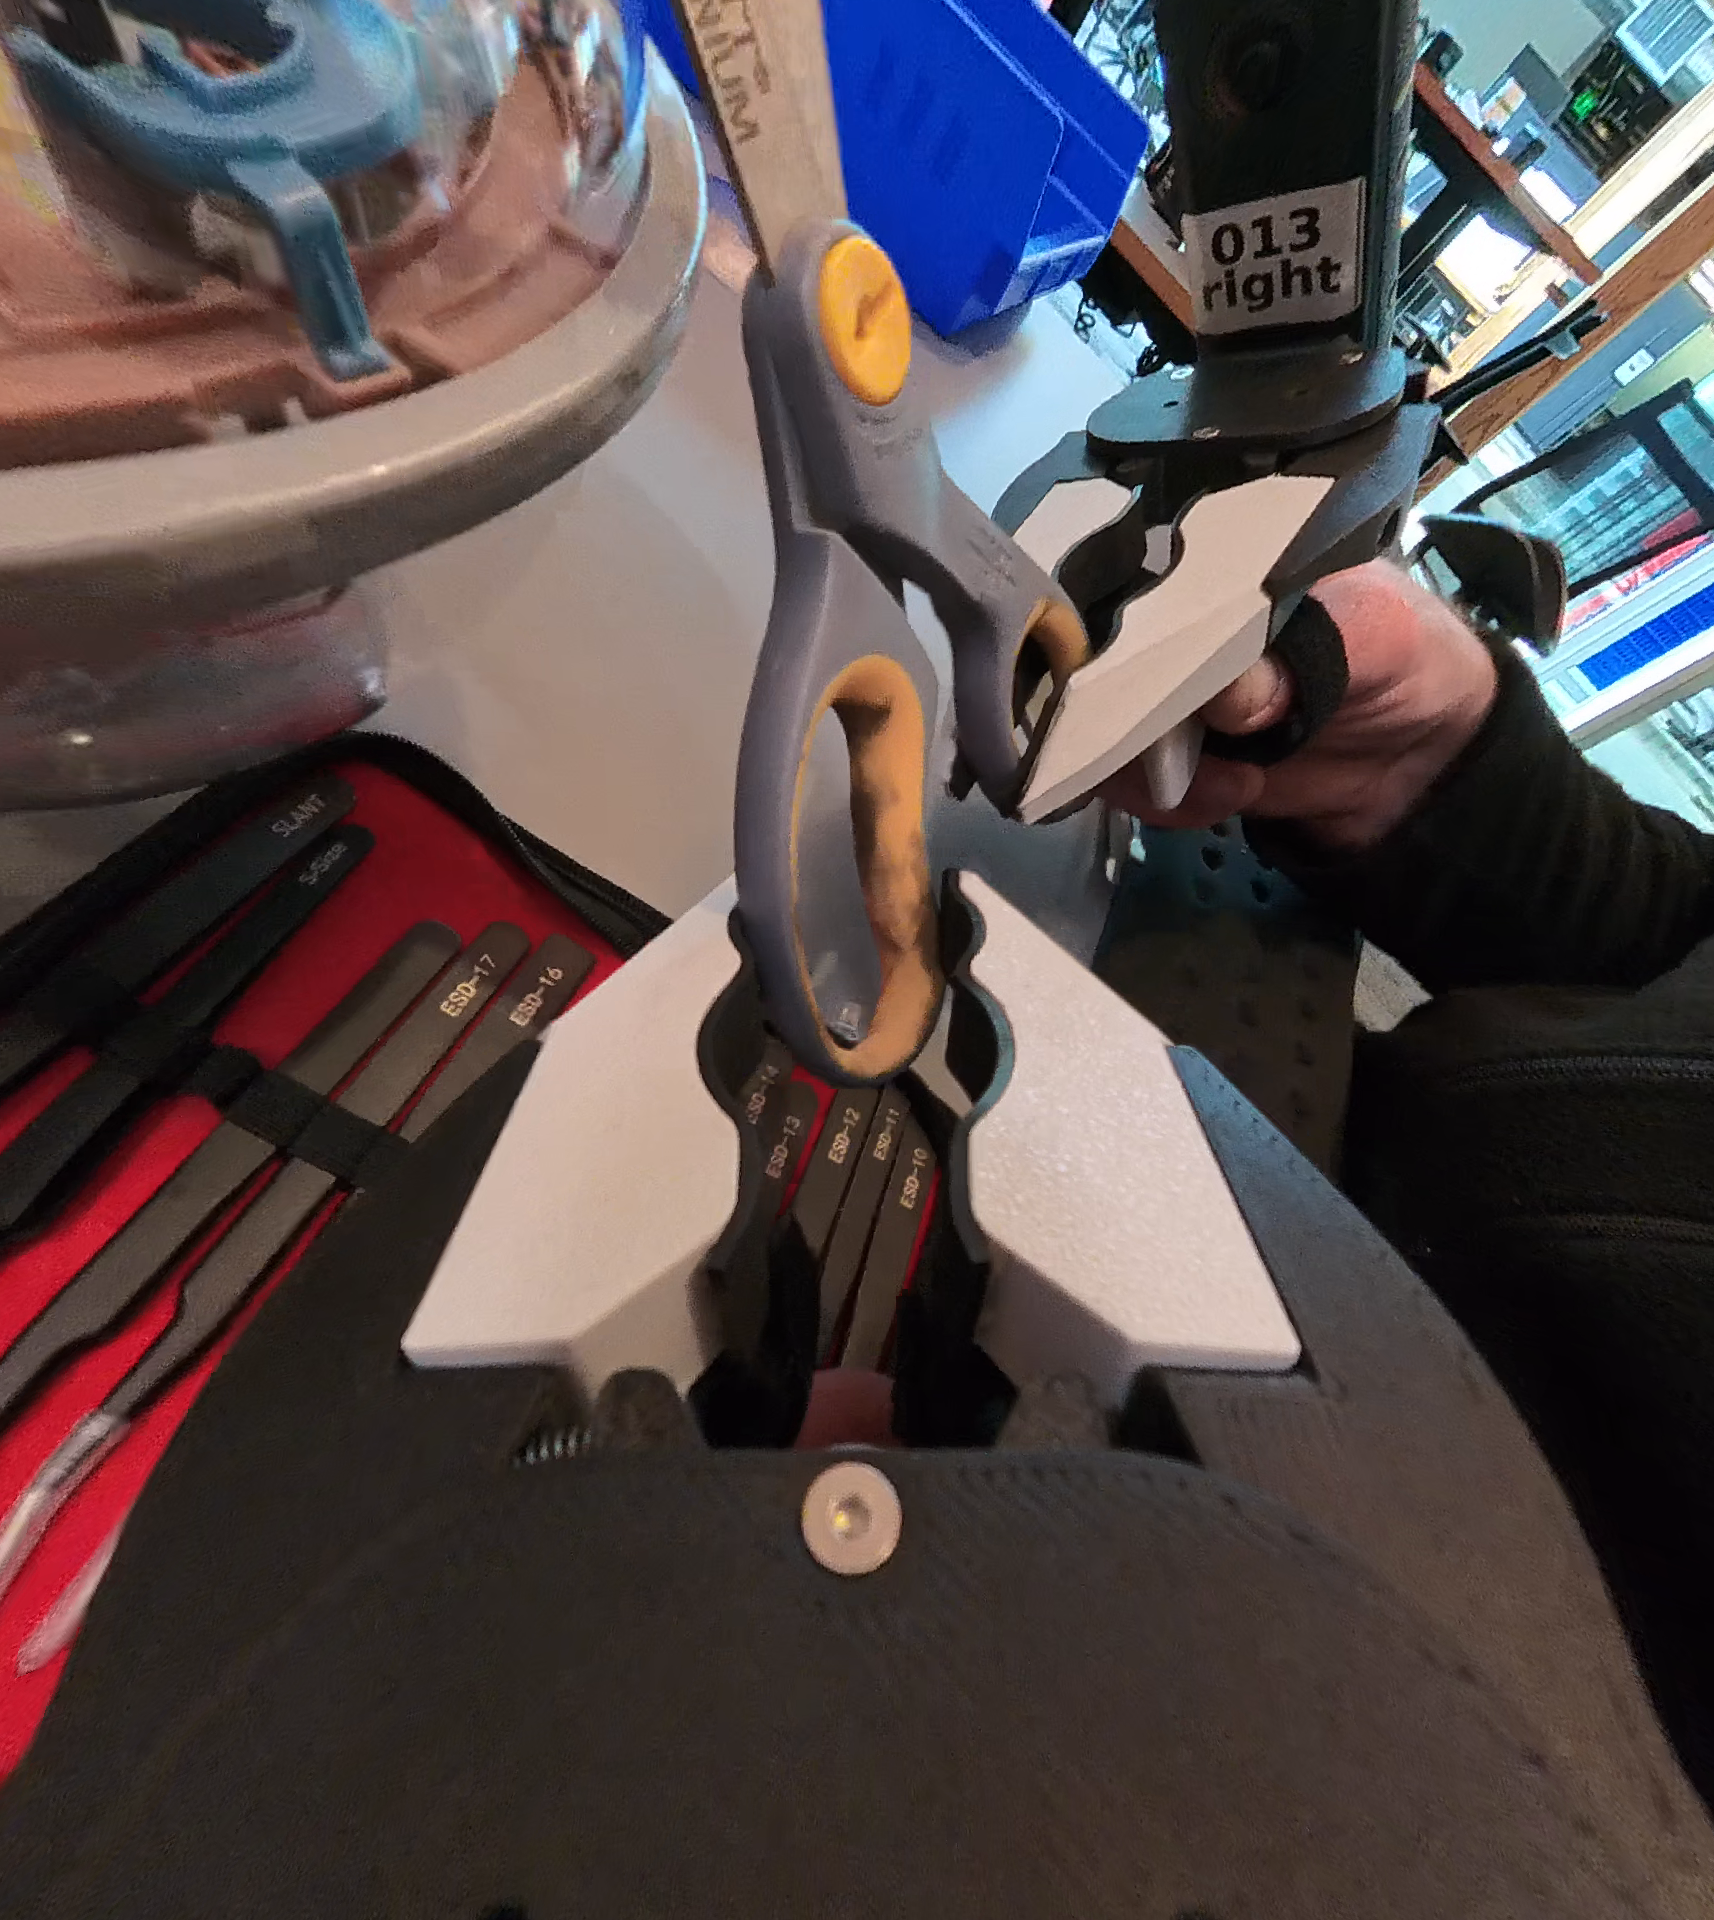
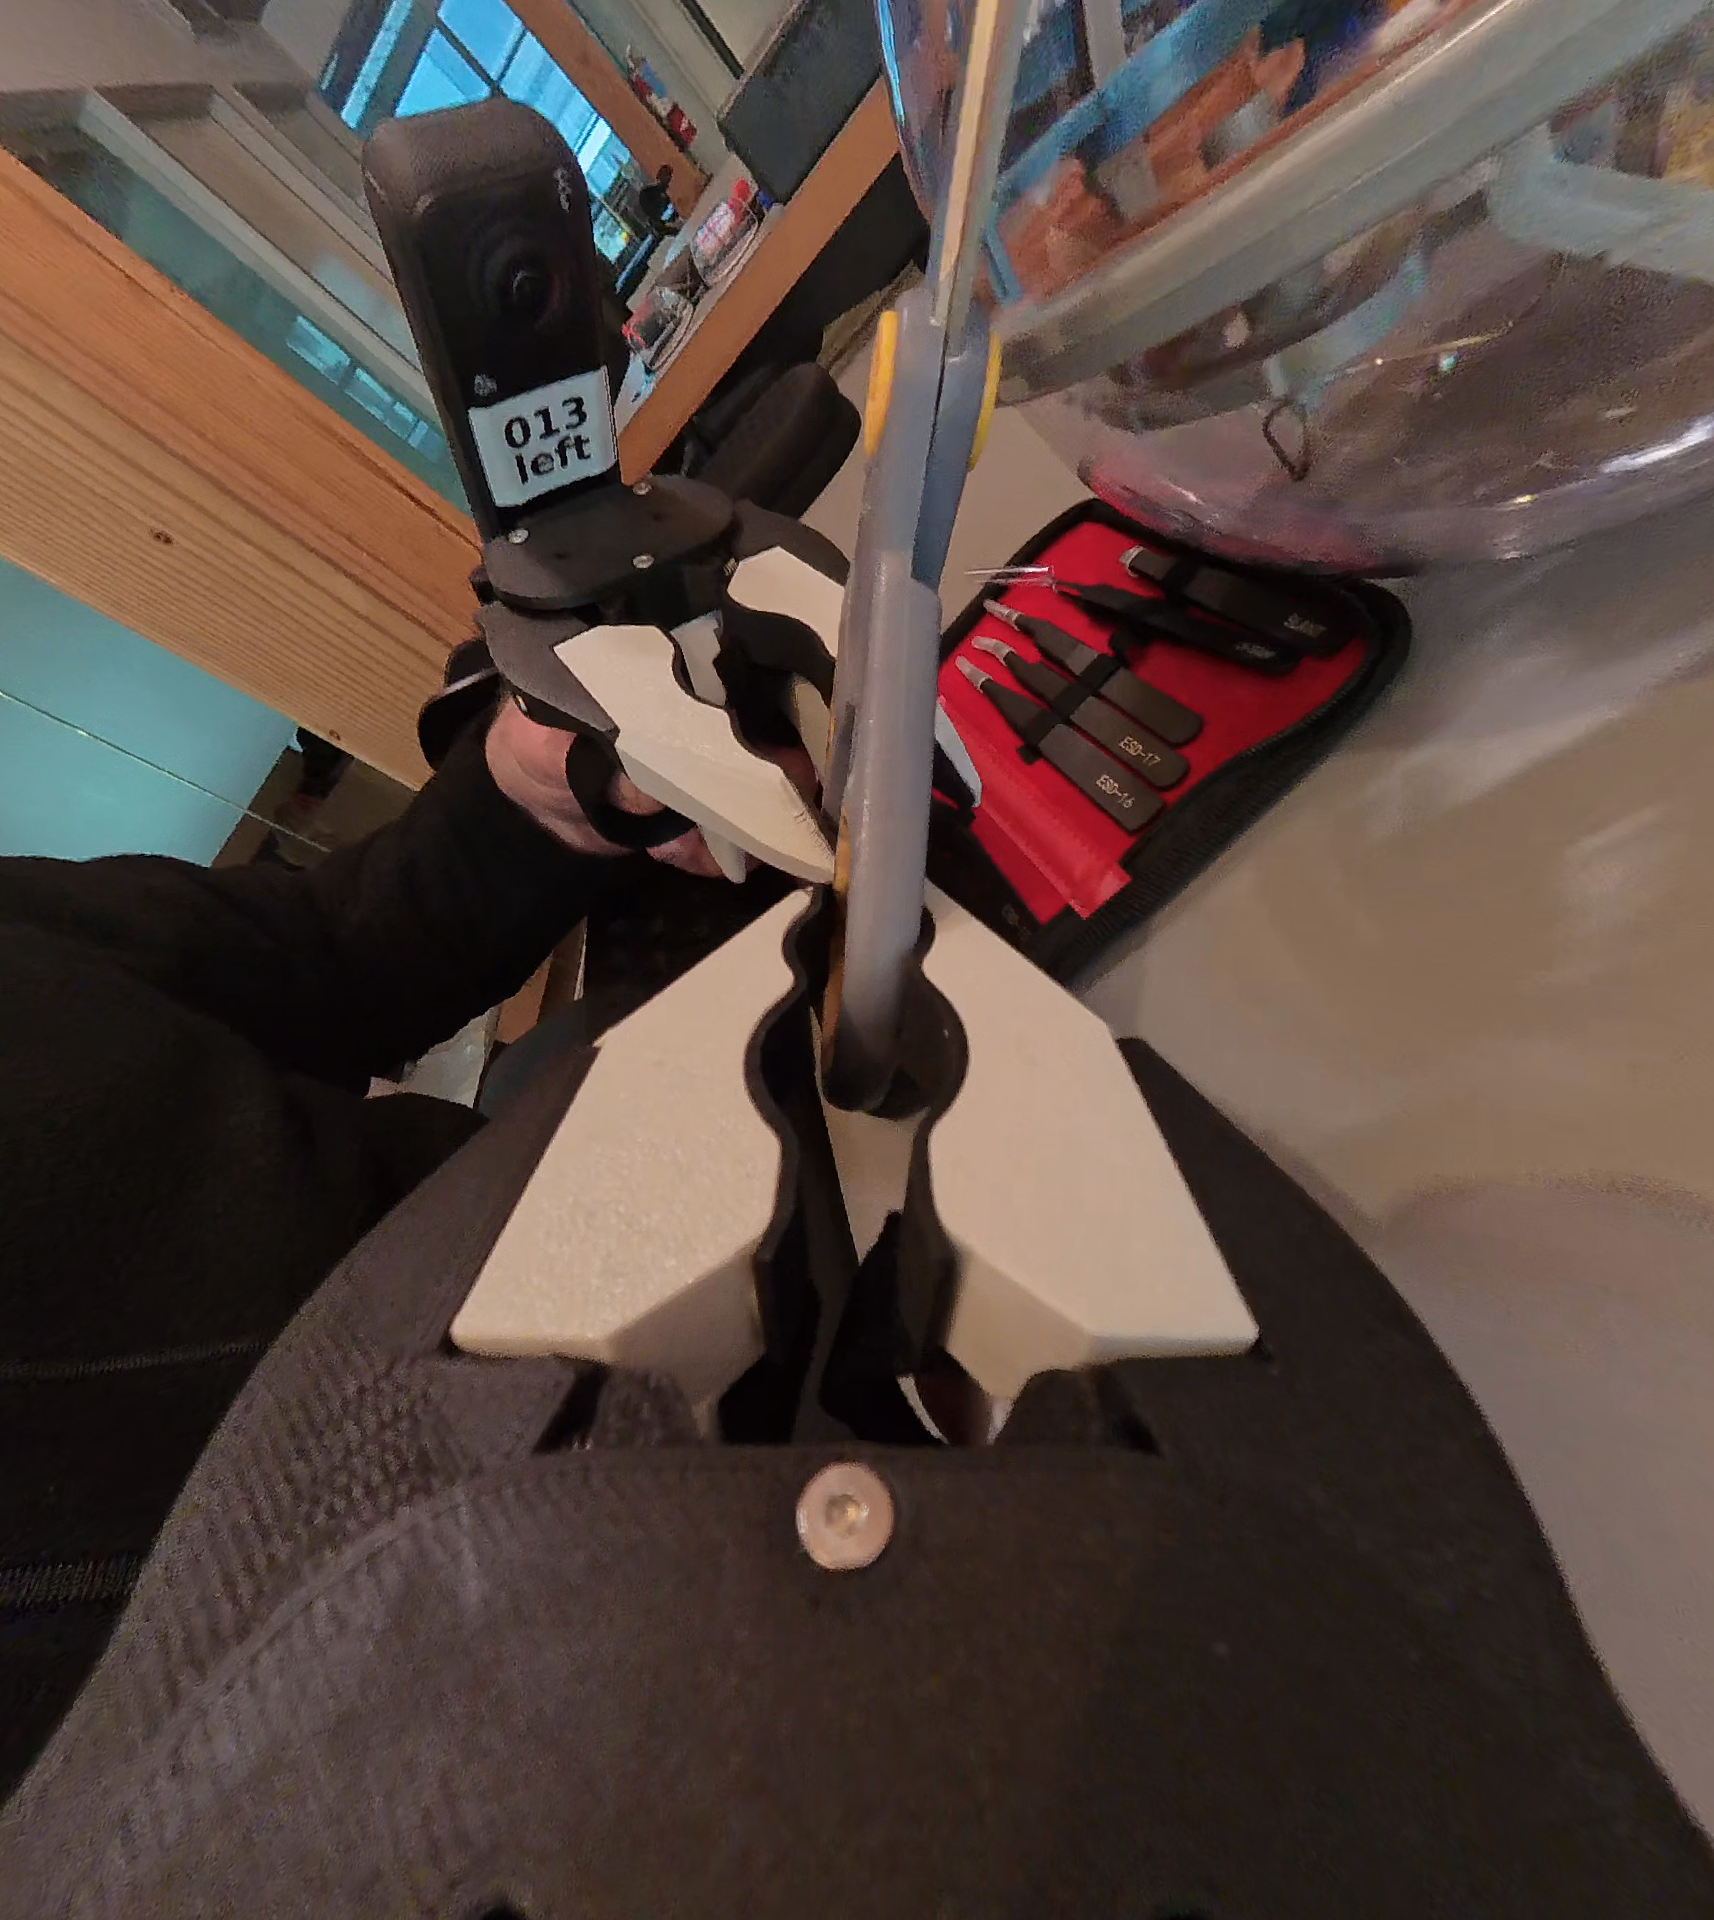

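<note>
To the left of the left hand-held gripper [image 1: 848,997], an open red tweezer case [image 1: 157,1091] lies on the pale tabletop [image 1: 562,665], its black tweezers [image 1: 333,1132] strapped in a row. Above the case stands a clear domed container with a grey rim [image 1: 313,488], blurred blue and brown things inside it. The left hand-held gripper is clamped on the larger handle loop of a pair of grey-and-yellow scissors [image 1: 832,582], blades pointing up and away. Behind the blades sits a blue bin [image 1: 978,156]. To the right, the right hand-held gripper [image 2: 858,1023] is closed on the scissors' smaller loop, a person's hand [image 1: 1372,707] in a dark sleeve at its grip. Shelving fills the far right.
</note>
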{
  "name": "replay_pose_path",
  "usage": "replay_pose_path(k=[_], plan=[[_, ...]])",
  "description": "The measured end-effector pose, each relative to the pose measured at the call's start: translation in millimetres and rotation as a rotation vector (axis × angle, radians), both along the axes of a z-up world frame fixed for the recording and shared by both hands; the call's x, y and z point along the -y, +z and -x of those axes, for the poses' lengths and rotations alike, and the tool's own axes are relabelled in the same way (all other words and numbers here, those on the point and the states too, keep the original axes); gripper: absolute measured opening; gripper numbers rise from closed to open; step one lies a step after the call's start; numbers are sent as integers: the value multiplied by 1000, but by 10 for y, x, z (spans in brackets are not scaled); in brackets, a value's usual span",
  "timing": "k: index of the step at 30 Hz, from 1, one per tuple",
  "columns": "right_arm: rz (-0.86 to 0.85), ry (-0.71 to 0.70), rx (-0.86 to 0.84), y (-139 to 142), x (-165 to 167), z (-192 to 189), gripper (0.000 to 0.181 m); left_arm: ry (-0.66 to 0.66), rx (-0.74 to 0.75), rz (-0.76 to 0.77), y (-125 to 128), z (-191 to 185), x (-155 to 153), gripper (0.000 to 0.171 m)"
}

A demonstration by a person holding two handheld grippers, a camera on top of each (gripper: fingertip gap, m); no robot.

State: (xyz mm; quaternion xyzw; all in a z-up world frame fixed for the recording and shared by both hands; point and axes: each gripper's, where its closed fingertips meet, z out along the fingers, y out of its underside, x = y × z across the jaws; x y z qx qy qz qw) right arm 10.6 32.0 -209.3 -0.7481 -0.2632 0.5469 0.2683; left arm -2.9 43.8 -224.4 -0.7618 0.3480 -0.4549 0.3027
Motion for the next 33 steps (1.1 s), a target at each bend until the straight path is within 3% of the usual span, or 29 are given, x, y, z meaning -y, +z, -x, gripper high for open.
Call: replay_pose_path(k=[19, 27, 31, 33], plan=[[-5, -33, -73, 80, -90, -257, 7, -23, 52, -31, 104, -62, -60, 23], [-177, -215, 157, -29, -187, -577, 36, -42, 143, -48, 263, -396, 57, 8], [-198, -257, 160, 3, -158, -689, 36, -29, 191, -80, 353, -507, 71, 8], [-238, -349, 220, -8, -219, -847, 42, -16, 202, -104, 417, -538, 70, 9]])
